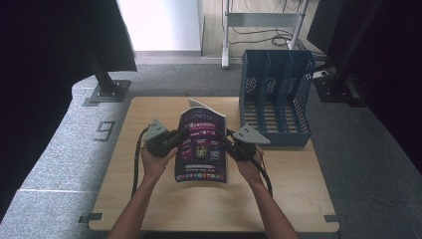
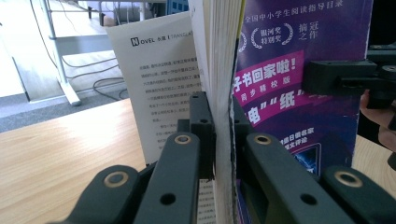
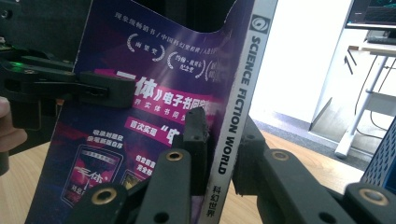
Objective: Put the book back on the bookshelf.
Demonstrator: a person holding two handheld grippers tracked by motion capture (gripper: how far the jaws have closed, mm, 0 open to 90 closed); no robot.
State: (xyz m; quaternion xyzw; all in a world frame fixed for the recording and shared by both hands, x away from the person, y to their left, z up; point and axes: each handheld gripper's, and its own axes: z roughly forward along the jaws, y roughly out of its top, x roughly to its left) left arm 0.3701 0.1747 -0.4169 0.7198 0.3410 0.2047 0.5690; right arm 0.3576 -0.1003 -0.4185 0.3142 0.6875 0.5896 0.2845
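A purple, glossy-covered paperback magazine [image 1: 201, 147] stands upright above the middle of the pale wooden surface [image 1: 164, 204], held between both grippers. The left gripper [image 1: 175, 138] has its fingers clamped on the page edge; the right gripper [image 1: 222, 139] has its fingers clamped on the spine. A blue perforated plastic file rack [image 1: 276, 94] sits at the far right corner, probably overhanging the edge.

Wooden table [image 1: 164, 199] on grey carpet [image 1: 64, 149]. Blue file rack [image 1: 276, 97] stands at the table's far right corner, slots upright. "9" mark [image 1: 105, 131] on the carpet left of the table. Beyond: black stand foot [image 1: 107, 92], white metal frame [image 1: 234, 30] with cables [image 1: 263, 37] on the floor.
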